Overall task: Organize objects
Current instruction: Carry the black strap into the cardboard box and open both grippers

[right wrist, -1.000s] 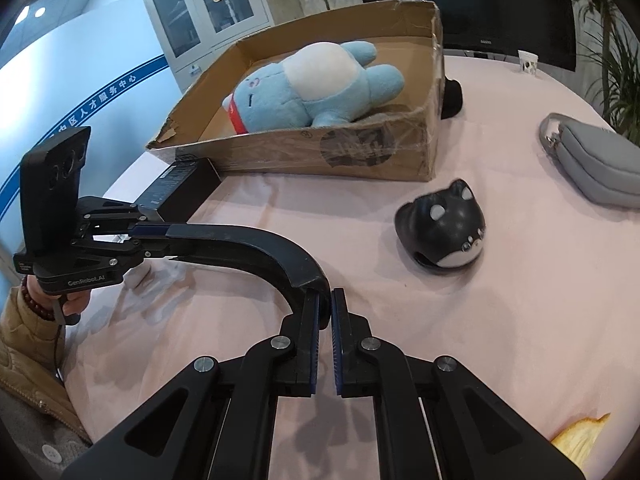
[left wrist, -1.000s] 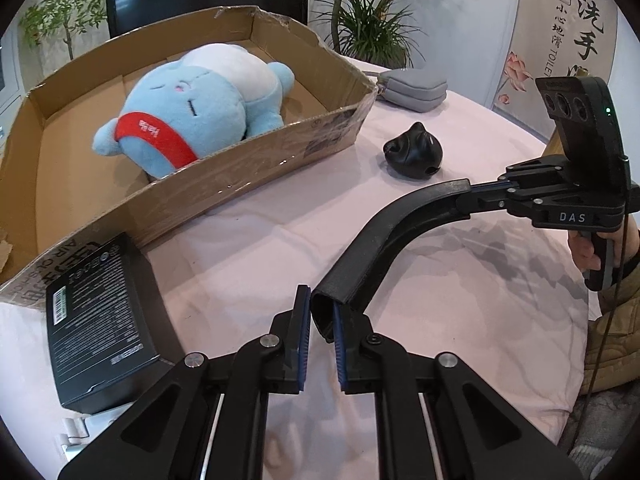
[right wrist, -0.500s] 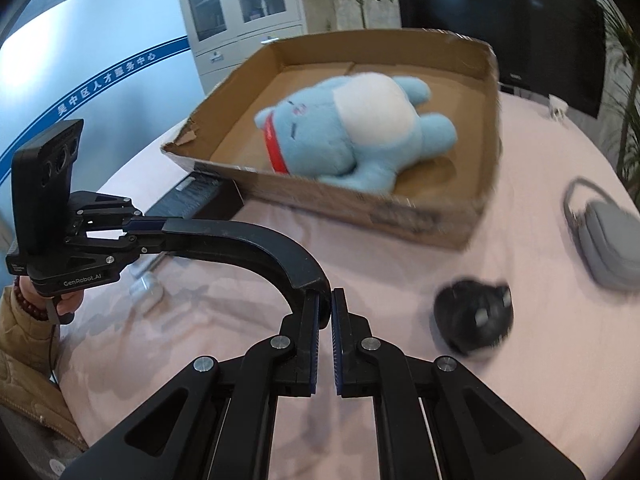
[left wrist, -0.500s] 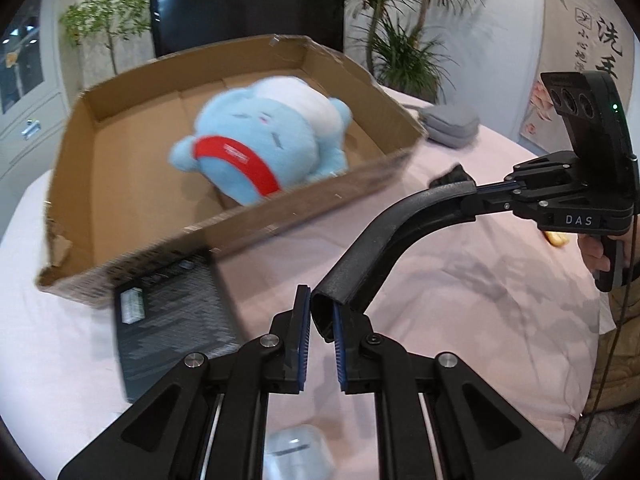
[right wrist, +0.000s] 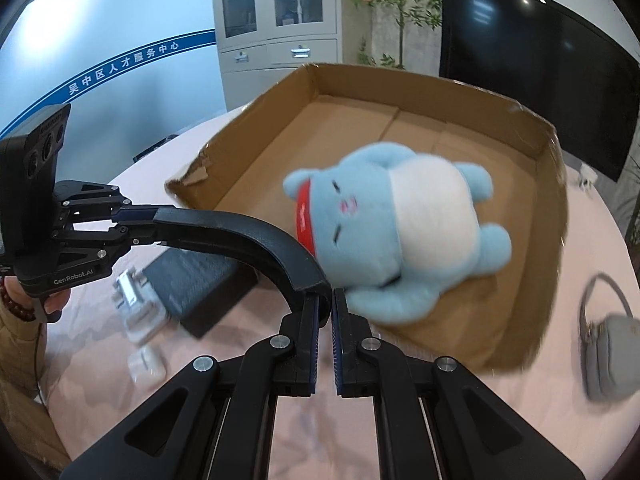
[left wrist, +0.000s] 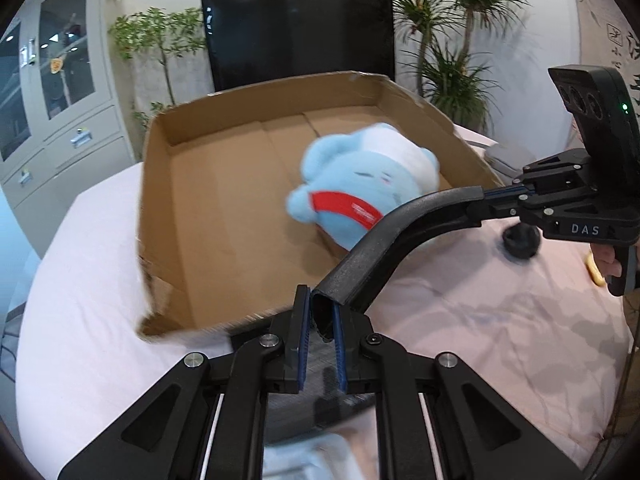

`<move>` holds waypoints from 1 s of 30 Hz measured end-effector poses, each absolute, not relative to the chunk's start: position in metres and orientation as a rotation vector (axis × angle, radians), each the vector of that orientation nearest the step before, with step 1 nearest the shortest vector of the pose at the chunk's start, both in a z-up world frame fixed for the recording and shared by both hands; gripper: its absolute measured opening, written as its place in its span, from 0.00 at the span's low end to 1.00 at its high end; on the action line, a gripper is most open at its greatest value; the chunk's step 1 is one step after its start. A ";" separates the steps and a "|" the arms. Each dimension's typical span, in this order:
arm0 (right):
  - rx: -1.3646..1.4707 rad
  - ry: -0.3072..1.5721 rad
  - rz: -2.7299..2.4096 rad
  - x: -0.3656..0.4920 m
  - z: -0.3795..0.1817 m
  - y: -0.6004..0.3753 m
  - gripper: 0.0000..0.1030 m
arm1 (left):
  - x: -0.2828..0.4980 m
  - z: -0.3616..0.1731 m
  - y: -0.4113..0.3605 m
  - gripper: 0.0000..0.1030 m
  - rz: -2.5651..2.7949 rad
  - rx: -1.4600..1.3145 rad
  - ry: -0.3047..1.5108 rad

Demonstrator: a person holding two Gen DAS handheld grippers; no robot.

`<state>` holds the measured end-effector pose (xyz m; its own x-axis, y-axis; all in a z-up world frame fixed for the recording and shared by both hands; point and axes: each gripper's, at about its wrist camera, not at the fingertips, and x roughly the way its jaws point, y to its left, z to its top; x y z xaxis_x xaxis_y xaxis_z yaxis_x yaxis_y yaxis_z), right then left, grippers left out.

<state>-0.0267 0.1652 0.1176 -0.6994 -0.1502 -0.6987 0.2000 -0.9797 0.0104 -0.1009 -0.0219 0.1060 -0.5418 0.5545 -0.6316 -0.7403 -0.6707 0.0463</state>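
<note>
A curved black bar (left wrist: 384,240) spans between both grippers, above the pink-covered table (left wrist: 480,320). My left gripper (left wrist: 320,300) is shut on one end of it, and my right gripper (right wrist: 325,300) is shut on the other end. In the left wrist view the right gripper (left wrist: 486,200) comes in from the right; in the right wrist view the left gripper (right wrist: 156,220) comes in from the left. Just beyond the bar (right wrist: 248,232) stands an open cardboard box (left wrist: 280,84) with a blue plush toy (left wrist: 360,192) lying inside. The right wrist view shows the plush (right wrist: 384,232) near the box's (right wrist: 420,80) front wall.
A flat black package (right wrist: 200,276), white chargers (right wrist: 136,304) and a white earbud case (right wrist: 146,364) lie left of the box. A grey pouch (right wrist: 612,344) and a black cat-shaped object (left wrist: 520,240) sit to the right. A TV (left wrist: 300,32), plants and cabinets stand behind.
Both grippers have risen and moved toward the box with the bar still held at both ends. The box and plush now sit closer and more central in both views.
</note>
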 end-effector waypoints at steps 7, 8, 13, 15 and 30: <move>1.052 0.142 -2.740 -0.069 0.139 0.159 0.04 | -0.139 0.125 -0.025 0.09 2.281 -0.742 0.399; 1.047 0.150 -2.742 -0.076 0.142 0.160 0.04 | -0.144 0.127 -0.024 0.09 2.290 -0.738 0.399; 1.030 0.211 -2.769 -0.110 0.154 0.160 0.04 | -0.170 0.134 -0.017 0.10 2.341 -0.735 0.385; 1.013 0.211 -2.787 -0.122 0.156 0.161 0.04 | -0.184 0.135 -0.016 0.10 2.373 -0.742 0.349; 0.831 -0.051 -2.739 -0.073 0.162 0.171 0.65 | -0.146 0.114 -0.096 0.90 2.466 -0.720 0.254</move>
